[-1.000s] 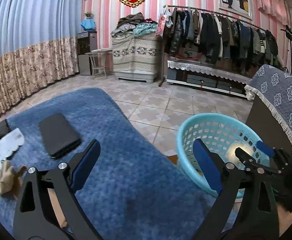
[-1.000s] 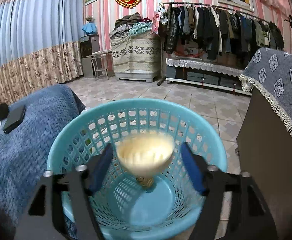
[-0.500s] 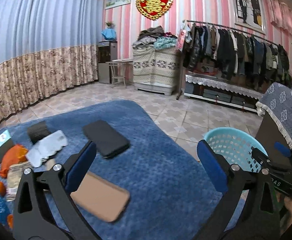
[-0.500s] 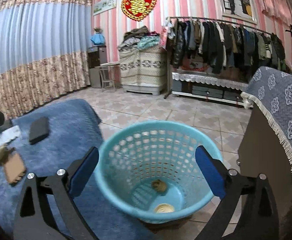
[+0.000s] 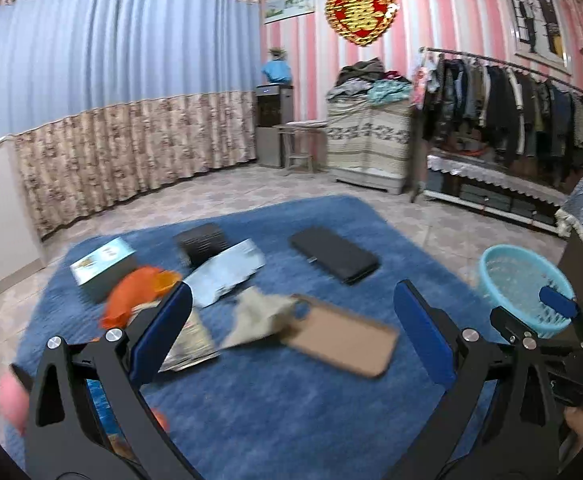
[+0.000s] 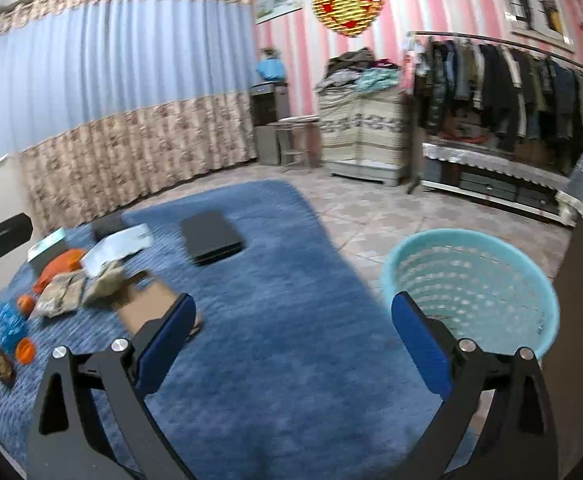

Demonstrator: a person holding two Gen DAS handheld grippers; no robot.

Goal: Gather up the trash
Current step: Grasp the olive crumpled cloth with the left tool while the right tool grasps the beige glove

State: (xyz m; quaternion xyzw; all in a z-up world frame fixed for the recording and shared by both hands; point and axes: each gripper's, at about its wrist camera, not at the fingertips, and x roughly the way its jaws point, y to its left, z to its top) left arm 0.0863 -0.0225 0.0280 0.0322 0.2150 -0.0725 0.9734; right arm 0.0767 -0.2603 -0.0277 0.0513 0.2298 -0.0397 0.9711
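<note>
Both your left gripper and right gripper hung spread and empty; crumpled beige scraps, probably wrappers, lay centre-frame on the blue fleecy mat, the perforated turquoise plastic basket waiting lower right to receive them.

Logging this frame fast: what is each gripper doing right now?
Left gripper: open, holding nothing, above the blue blanket.
Right gripper: open, holding nothing, beside the turquoise basket.
</note>
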